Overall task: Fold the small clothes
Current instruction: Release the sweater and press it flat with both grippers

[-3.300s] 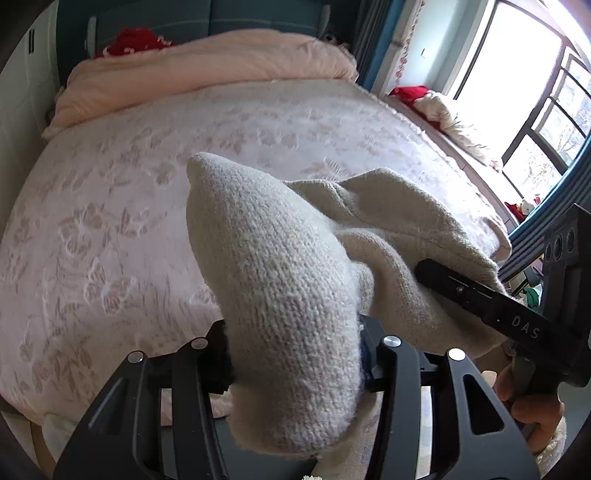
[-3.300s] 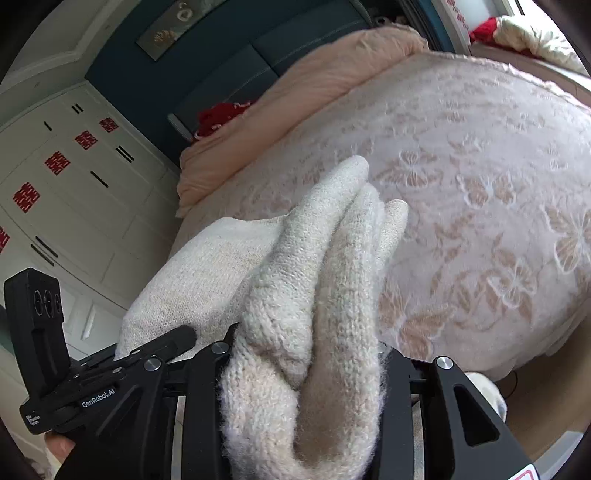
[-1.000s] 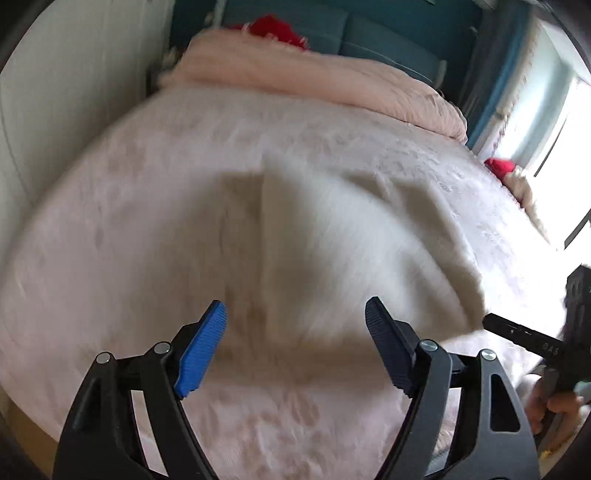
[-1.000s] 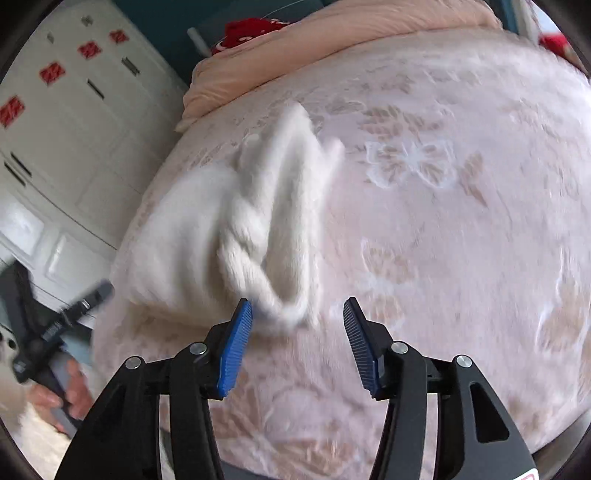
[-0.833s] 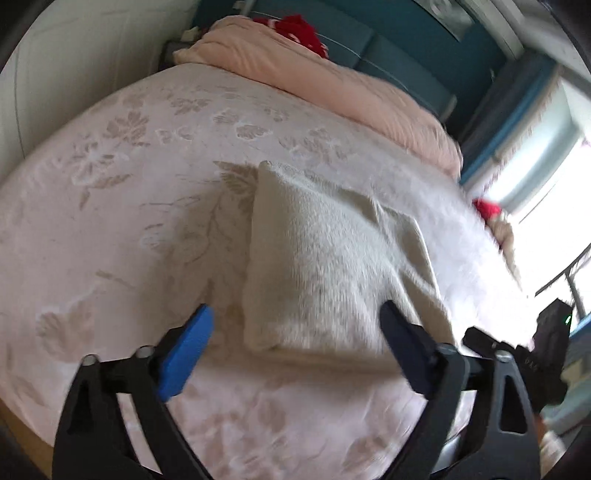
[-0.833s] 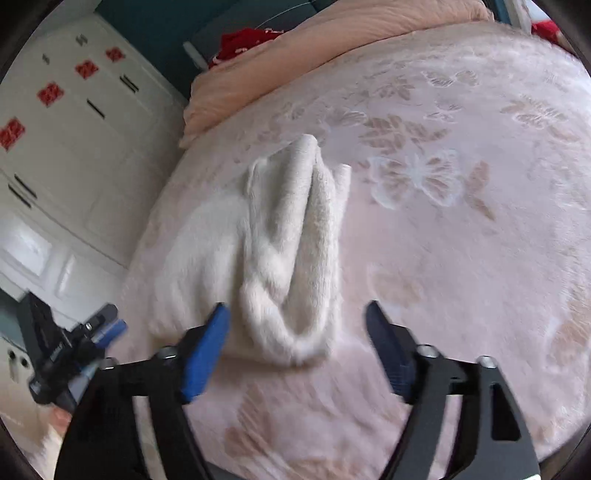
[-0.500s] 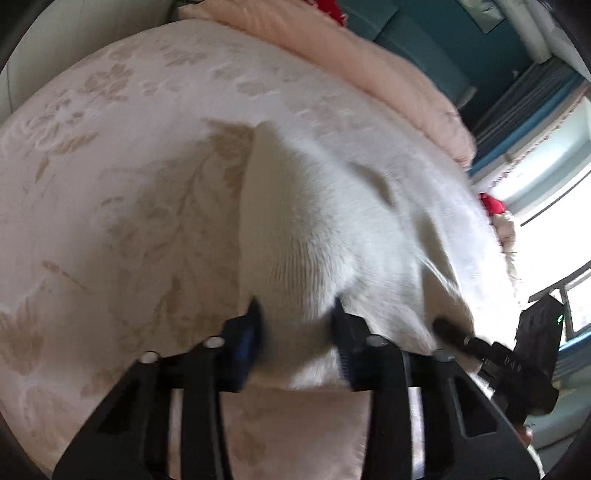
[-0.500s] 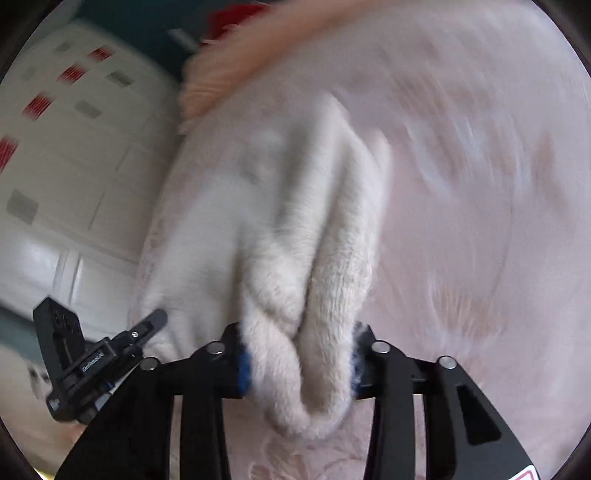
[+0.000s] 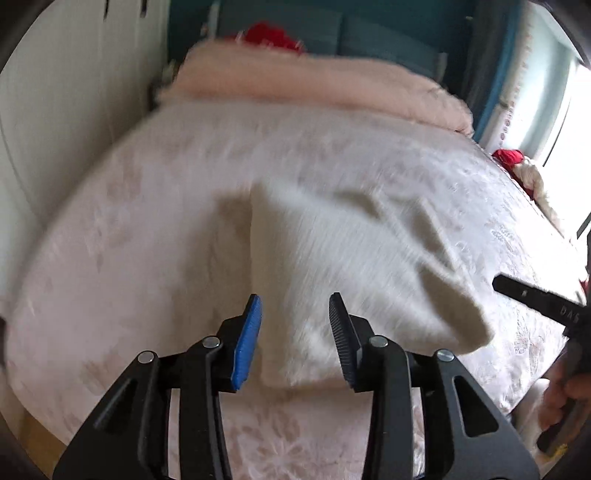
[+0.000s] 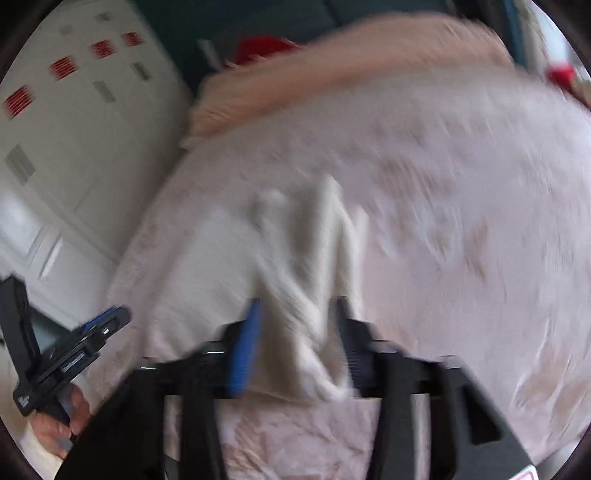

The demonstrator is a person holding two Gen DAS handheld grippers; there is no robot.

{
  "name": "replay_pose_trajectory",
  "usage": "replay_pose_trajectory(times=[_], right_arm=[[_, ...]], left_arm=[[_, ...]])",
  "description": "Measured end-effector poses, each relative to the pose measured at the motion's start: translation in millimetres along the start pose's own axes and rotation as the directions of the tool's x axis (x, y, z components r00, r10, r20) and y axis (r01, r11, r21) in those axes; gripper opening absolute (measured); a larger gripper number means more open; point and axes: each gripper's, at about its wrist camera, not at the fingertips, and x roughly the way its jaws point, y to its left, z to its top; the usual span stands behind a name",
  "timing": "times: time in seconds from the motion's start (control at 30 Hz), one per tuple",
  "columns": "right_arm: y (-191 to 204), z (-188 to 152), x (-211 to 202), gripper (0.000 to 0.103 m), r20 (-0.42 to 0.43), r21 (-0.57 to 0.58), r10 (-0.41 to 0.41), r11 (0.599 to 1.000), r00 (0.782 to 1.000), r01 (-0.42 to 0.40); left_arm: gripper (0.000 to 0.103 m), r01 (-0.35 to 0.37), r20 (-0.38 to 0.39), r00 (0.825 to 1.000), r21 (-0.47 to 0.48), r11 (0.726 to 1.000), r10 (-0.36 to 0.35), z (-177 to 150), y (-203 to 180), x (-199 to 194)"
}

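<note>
A cream knitted garment (image 9: 332, 258) lies folded on the pink floral bedspread (image 9: 147, 206). My left gripper (image 9: 295, 332) stands at its near left corner with the jaws parted, the fabric lying between and beyond the blue pads, not pinched. In the right wrist view the garment (image 10: 229, 266) shows a thick rolled edge running toward my right gripper (image 10: 299, 339). That view is blurred; the rolled edge lies between the jaws, which stand a little apart around it. Each gripper shows at the edge of the other's view.
A peach duvet (image 9: 314, 85) and a red item (image 9: 269, 33) lie at the head of the bed. White wardrobe doors (image 10: 74, 147) stand on the left. A window (image 9: 569, 110) is on the right. The bed's near edge is just below the grippers.
Both grippers let the garment down onto the bed and opened, then closed on its near edge half a second ago. Now the left jaws have parted again. Both views are motion-blurred.
</note>
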Motion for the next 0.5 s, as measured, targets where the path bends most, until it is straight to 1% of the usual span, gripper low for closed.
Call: replay_pose_trajectory(times=[0.03,0.07,0.1,0.13,0.17,0.2,0.23,0.27,0.3,0.33,0.37,0.4,0.43,0.47,0.5], right_arm=[[7,2,6,0.002,-0.015,-0.026,0.006,1.0,1.0,-0.006],[12,0,21,0.002,-0.042,-0.046,-0.009,0.999,0.999,0.007],[11,-7,47,0.002,-0.109,-0.067,-0.053,0.997,0.993,0.046],[7,-19,67,0.002,-0.172,-0.076,-0.079,0.995,0.982,0.067],[-1,-33,94,0.0,-0.251,-0.062,-0.086,0.995,0.964,0.073],[-4,-36,94,0.0,-0.236,-0.038,-0.073,0.997,0.969,0.066],[0,-32,86,0.0,-0.214,-0.026,-0.069,0.998,0.974,0.065],[10,-24,67,0.0,-0.175,-0.026,-0.056,0.998,0.983,0.053],[14,-23,59,0.0,-0.145,-0.034,-0.049,0.998,0.988,0.044],[17,-21,52,0.0,-0.121,-0.052,-0.049,0.998,0.991,0.043],[20,-23,51,0.0,-0.118,-0.075,-0.068,0.995,0.991,0.059],[18,-26,59,0.0,-0.146,-0.079,-0.076,0.995,0.986,0.065],[11,-36,78,0.0,-0.207,-0.089,-0.105,0.992,0.973,0.088],[4,-41,91,0.0,-0.238,-0.085,-0.108,0.992,0.965,0.09],[-1,-44,89,0.0,-0.223,-0.06,-0.092,0.995,0.971,0.081]], left_arm=[[0.036,0.006,-0.002,1.0,0.003,1.0,-0.006,5,-3,1],[0.036,0.016,-0.015,1.0,0.002,1.0,-0.016,9,-7,7],[0.036,0.001,-0.042,0.999,0.002,1.0,-0.001,10,-10,19],[0.036,-0.015,-0.088,0.996,0.009,1.0,0.016,7,-12,38],[0.036,-0.03,-0.133,0.991,0.012,0.999,0.031,3,-11,56],[0.037,-0.051,-0.179,0.982,0.013,0.999,0.053,-6,-9,71],[0.037,-0.068,-0.189,0.979,0.021,0.997,0.071,-12,-10,77],[0.037,-0.079,-0.167,0.982,0.031,0.996,0.083,-12,-11,75],[0.037,-0.084,-0.152,0.984,0.051,0.995,0.091,-9,-14,68],[0.037,-0.08,-0.155,0.984,0.056,0.995,0.088,-6,-15,63],[0.037,-0.073,-0.166,0.983,0.042,0.996,0.079,-4,-12,61],[0.037,-0.066,-0.174,0.982,0.03,0.997,0.07,-4,-9,62],[0.038,-0.068,-0.179,0.981,0.024,0.997,0.071,-4,-6,65],[0.038,-0.075,-0.184,0.98,0.019,0.997,0.077,-5,-4,67],[0.038,-0.074,-0.184,0.98,0.016,0.997,0.075,-4,-4,68]])
